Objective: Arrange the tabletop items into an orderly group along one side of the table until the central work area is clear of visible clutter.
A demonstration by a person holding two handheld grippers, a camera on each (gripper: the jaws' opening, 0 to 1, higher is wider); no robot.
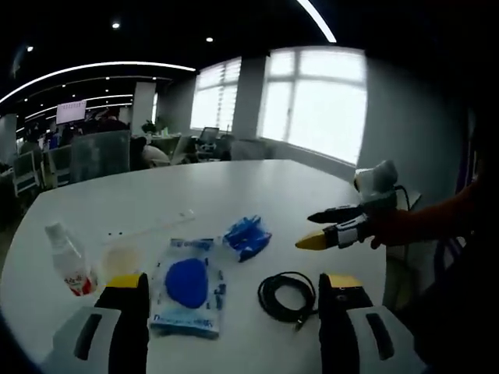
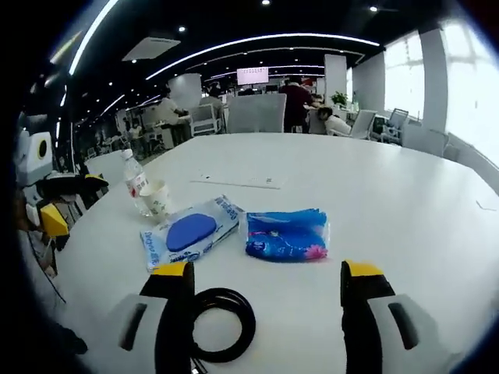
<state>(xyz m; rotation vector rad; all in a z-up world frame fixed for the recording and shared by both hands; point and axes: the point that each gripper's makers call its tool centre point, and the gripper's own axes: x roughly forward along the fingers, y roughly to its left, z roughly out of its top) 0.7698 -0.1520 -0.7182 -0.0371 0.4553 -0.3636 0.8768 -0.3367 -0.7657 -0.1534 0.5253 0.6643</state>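
On the white table [image 1: 257, 183] lie a clear water bottle [image 1: 69, 269], a paper cup [image 1: 121, 257], a flat pack with a blue oval [image 1: 187, 292], a crumpled blue packet [image 1: 248, 236] and a coiled black cable [image 1: 287, 296]. My left gripper [image 1: 234, 282] is open above the near edge, the pack and cable between its jaws' lines. My right gripper [image 1: 312, 228] hovers open right of the blue packet. In the right gripper view, my right gripper [image 2: 267, 273] is open before the blue packet [image 2: 287, 234], with the pack [image 2: 191, 231], cable [image 2: 222, 323], cup [image 2: 158, 201], bottle [image 2: 136, 183] and left gripper [image 2: 74, 200] to its left.
A thin clear strip [image 1: 156, 227] lies beyond the cup, seen too as the strip [image 2: 238, 181] in the right gripper view. The far half of the table [image 2: 374, 179] is bare. Office chairs, desks and people stand behind it, windows to one side.
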